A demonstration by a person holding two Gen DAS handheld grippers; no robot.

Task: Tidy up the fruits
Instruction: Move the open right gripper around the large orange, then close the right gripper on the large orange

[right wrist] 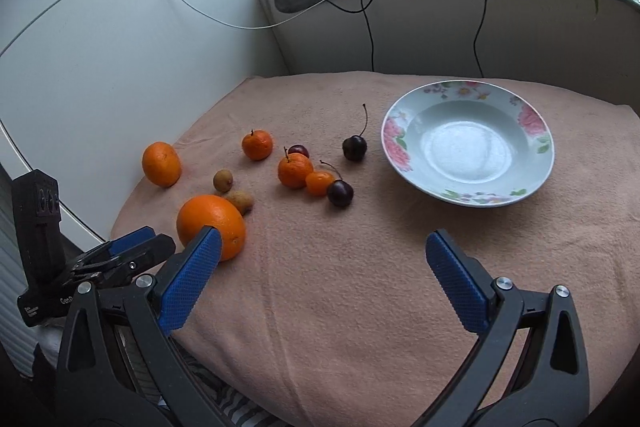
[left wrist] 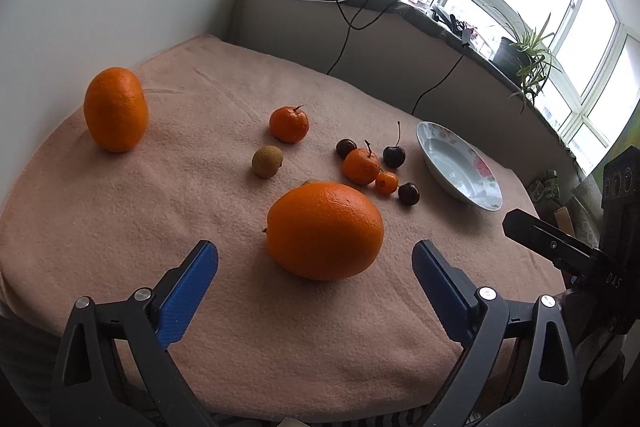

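Note:
A big orange [left wrist: 324,231] lies on the pink cloth just ahead of my left gripper [left wrist: 316,255], whose blue pads stand wide on either side without touching it; the gripper is open. The same orange [right wrist: 210,225] shows at the left of the right wrist view. My right gripper [right wrist: 324,237] is open over bare cloth, with nothing between its fingers. A second orange [left wrist: 116,109] stands far left. Two tangerines [left wrist: 289,124], a tiny orange fruit [left wrist: 386,183], dark cherries [left wrist: 394,155] and brown longans [left wrist: 267,161] lie mid-table. An empty floral plate [right wrist: 468,147] sits to the right.
The pink cloth [right wrist: 360,307] covers a small table with a white wall on its left. Behind it runs a windowsill with cables, a power strip and a potted plant [left wrist: 528,63]. The right gripper's black body [left wrist: 552,243] juts in at the left view's right edge.

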